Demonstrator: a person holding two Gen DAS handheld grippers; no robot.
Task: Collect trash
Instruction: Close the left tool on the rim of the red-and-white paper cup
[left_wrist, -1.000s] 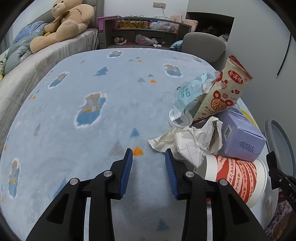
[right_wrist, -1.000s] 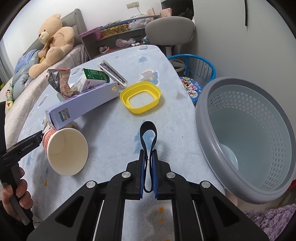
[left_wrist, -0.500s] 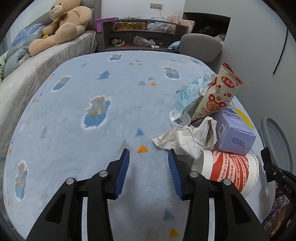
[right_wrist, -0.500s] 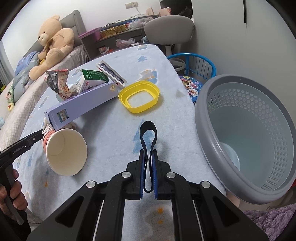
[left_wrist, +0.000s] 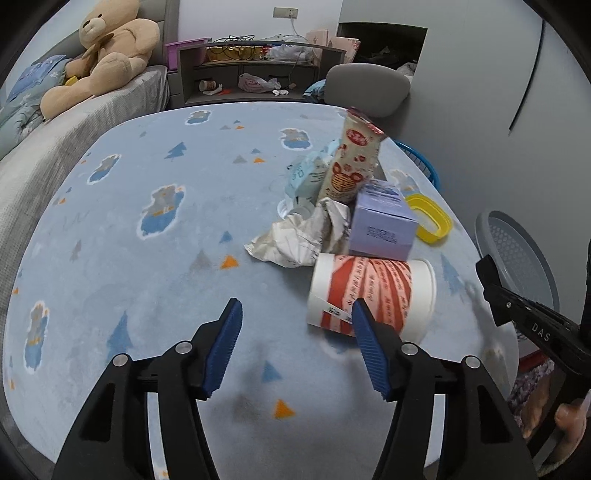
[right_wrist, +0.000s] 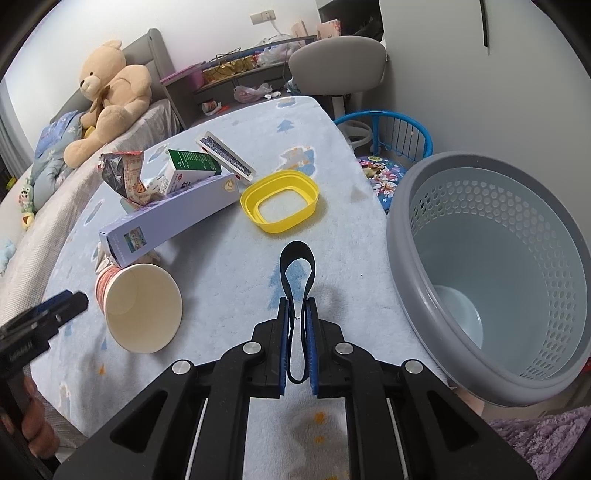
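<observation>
Left wrist view shows the left claw (left_wrist: 296, 320) spread wide and empty above the blue patterned worktop (left_wrist: 155, 258), and the thing nearest it is the red-and-white paper cup (left_wrist: 371, 297). The cup lies on its side ahead and to the right of the claw's centre line, its long axis running roughly left to right across the view, base toward the left and open mouth toward the right. The right-hand blue pad overlaps the cup's lower edge in this view, though whether it touches cannot be told. Just behind the cup sit a purple carton (left_wrist: 382, 225), crumpled paper (left_wrist: 301, 236) and an upright snack wrapper (left_wrist: 351, 162).

From the right wrist, the right claw (right_wrist: 296, 314) is pressed together on a dark band loop (right_wrist: 297, 273), with the grey perforated basket (right_wrist: 413, 258) just to its right and low beside the worktop edge. The cup's mouth (right_wrist: 142, 306) faces this camera, off to the left.

Judging by position, the left claw is the nearer one to the cup; it would need to shift right and close across the cup's width, not along its length. The right claw's likely next move is over the basket rim to drop the band.
</observation>
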